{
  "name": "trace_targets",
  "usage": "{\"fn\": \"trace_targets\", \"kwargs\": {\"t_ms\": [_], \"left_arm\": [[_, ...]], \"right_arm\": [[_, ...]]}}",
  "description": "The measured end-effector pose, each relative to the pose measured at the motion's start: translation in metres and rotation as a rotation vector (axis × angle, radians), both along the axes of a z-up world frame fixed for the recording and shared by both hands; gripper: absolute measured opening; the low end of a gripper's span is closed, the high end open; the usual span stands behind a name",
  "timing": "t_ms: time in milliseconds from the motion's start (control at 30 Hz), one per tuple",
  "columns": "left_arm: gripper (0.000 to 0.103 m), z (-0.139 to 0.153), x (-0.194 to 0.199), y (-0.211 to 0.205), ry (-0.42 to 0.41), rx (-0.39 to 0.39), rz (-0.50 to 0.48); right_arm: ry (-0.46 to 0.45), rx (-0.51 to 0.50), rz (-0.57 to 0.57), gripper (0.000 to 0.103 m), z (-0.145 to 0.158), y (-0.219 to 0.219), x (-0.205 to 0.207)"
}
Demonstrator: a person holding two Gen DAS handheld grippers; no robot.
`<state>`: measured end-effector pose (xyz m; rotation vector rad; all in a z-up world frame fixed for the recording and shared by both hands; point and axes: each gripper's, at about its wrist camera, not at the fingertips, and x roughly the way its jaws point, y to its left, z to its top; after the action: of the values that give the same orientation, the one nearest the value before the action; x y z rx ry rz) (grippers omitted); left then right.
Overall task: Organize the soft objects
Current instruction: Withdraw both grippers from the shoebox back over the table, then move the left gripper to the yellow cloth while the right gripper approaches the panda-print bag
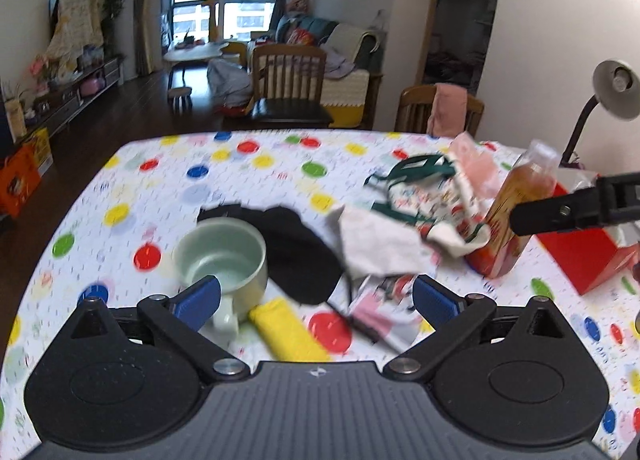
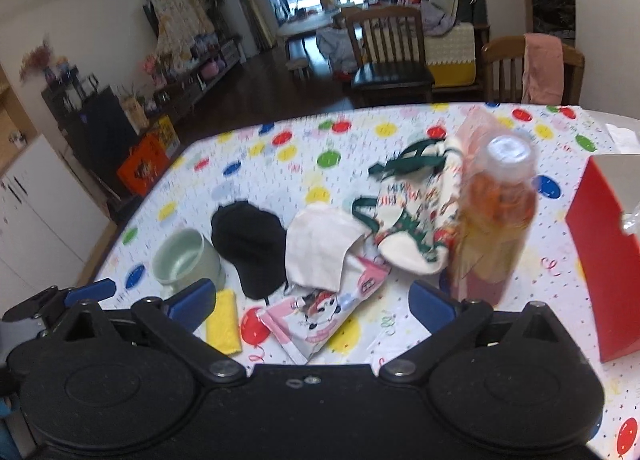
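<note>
Dotted tablecloth (image 1: 248,163), one mug (image 1: 222,252), one bottle (image 1: 516,215)

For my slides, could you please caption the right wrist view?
Open right gripper above black cap, white cloth and bottle.

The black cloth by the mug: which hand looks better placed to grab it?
Probably left. The black cloth lies between the open left gripper pads; the right gripper, also open, frames the pink packet instead.
</note>
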<state>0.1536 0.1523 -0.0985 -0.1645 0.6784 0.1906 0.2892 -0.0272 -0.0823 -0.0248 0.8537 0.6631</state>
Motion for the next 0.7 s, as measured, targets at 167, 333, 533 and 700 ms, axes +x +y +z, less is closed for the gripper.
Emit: {"fn": "trace_targets", "kwargs": {"t_ms": [167,333,533,700], "left_arm": [[0.103,-0.027,-0.004,0.005,0.032,-0.003,0.059],[0.103,-0.048,0.004,0.008,0.077,-0.004,0.106],[0.103,-0.070,0.018,0.002,0.128,0.019,0.122],[0.103,-0.084,0.028,-0.008,0.164,0.034,0.119]], "right_arm": [[0.041,-0.068,0.011,0.103,-0.026,0.024,0.007],[0.089,-0.118,-0.017,0.102,-0.051,0.044,0.018],[0.146,-0.153,-0.065,0.101,-0.077,0.067,0.036],[0.176,-0.187,-0.105,0.101,-0.096,0.084,0.047]]}}
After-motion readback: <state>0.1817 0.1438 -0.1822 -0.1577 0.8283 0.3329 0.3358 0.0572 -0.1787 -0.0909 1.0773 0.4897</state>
